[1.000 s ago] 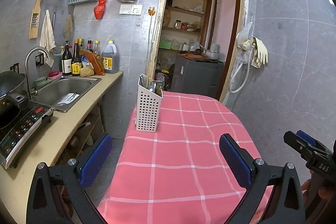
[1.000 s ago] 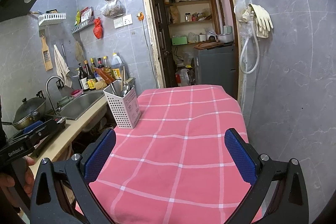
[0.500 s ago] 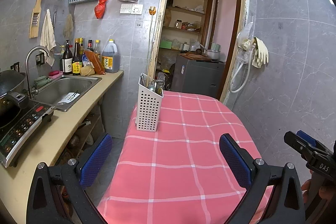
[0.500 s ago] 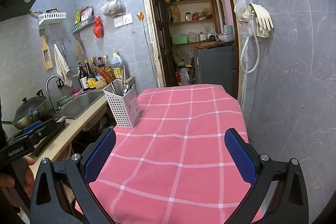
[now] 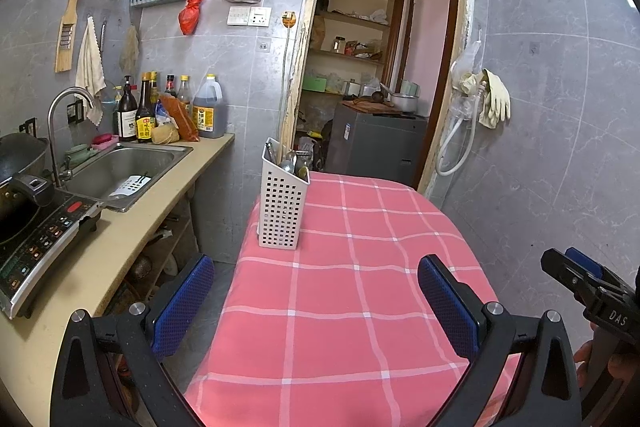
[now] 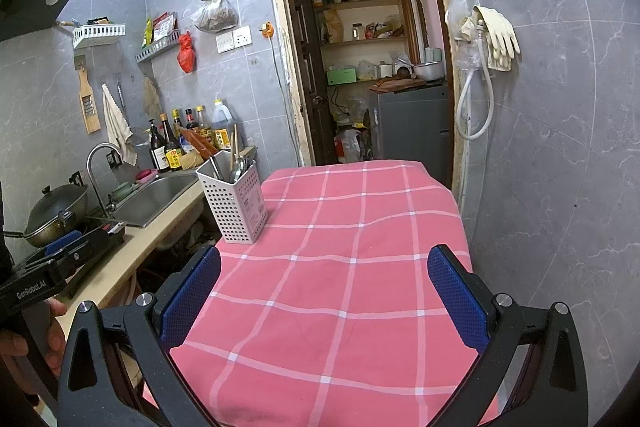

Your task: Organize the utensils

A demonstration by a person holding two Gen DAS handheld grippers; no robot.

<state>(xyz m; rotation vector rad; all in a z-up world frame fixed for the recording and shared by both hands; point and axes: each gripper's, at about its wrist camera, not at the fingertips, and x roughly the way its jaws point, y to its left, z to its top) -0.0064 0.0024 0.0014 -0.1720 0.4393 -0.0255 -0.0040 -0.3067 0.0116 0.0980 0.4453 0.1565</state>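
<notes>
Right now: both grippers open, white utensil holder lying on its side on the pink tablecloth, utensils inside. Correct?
Not quite. The utensil holder stands upright on the tablecloth, as the right wrist view shows. Rest holds: left gripper and right gripper open, utensils inside.

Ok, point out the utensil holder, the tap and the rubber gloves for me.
utensil holder point(image 5: 281, 213), left wrist view, on its perforated front wall.
tap point(image 5: 64, 98), left wrist view, on the curved top of its spout.
rubber gloves point(image 6: 498, 33), right wrist view, on the palm of the front glove.

2 wrist fisheyes side by side, both facing the table point(image 5: 340, 307) lengthwise.
</notes>
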